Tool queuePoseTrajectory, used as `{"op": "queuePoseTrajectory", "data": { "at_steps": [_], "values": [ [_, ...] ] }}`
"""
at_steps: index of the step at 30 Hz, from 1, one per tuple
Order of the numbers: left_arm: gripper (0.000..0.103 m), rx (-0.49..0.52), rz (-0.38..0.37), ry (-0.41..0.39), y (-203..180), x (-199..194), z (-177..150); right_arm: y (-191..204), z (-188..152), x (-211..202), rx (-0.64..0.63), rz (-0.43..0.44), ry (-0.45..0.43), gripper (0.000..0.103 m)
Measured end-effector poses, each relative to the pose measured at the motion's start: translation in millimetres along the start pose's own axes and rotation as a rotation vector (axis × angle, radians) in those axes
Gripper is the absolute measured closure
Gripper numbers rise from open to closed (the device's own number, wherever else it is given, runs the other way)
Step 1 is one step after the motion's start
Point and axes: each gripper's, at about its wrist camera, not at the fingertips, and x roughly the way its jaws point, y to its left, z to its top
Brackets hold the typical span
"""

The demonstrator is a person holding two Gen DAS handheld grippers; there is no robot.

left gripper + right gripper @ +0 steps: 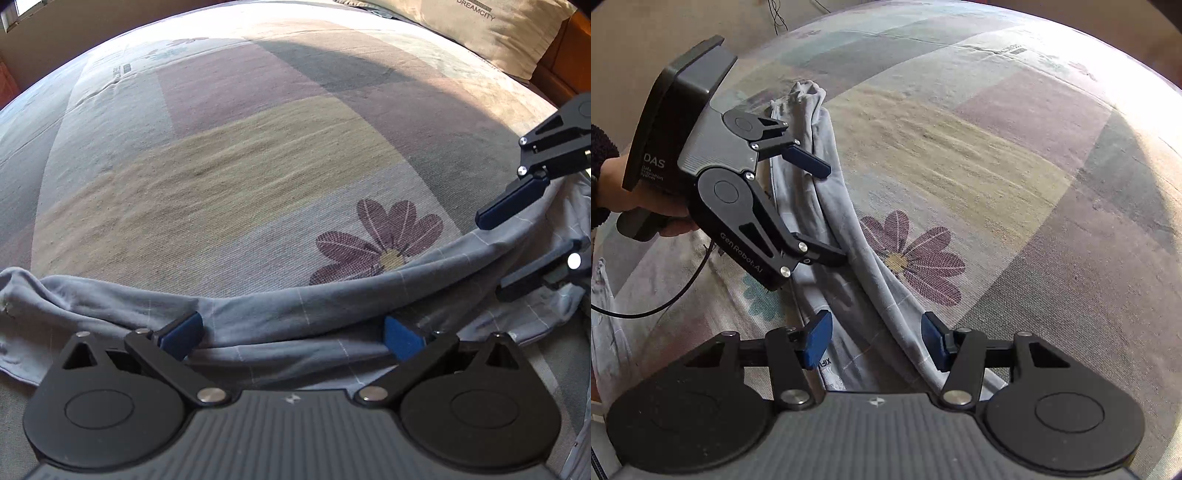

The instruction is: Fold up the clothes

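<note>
Grey garment (295,314) (bunched lengthwise) spans left-right.

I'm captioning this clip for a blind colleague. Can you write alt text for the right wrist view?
A rumpled grey-blue garment lies in a long bunched strip on a patchwork bedspread with a purple flower print. The right tool hovers open over its near end, while the left tool, held in a hand, stands open over the middle.

Bunched blue-grey checked garment (295,314) on bedspread (258,166)

Sunlit patchwork bedspread (258,155) with flower print; pillow (498,33) beside plain wall (665,29)
</note>
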Motion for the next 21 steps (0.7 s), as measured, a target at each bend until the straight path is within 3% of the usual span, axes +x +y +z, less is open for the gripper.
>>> {"op": "queuePoseTrajectory", "data": {
  "at_steps": [2, 8, 11, 19, 21],
  "values": [
    [0.001, 0.000, 0.003, -0.012, 0, 0, -2, -9, 8, 1, -0.002, 0.000, -0.019, 0.064],
    [0.001, -0.013, 0.011, -0.039, -1, -6, -6, -40, 27, 17, 0.049, 0.017, -0.039, 0.073],
    [0.001, -0.022, 0.008, -0.048, -1, -14, -10, -34, 23, 34, 0.006, 0.069, 0.012, 0.074],
    [0.001, 0.018, -0.016, -0.054, -8, -27, -22, -5, 9, 56, -0.107, 0.100, 0.092, 0.075],
    [0.001, 0.021, -0.022, -0.044, -10, -27, -24, 0, 10, 56, -0.134, 0.095, 0.101, 0.092]
  ]
}}
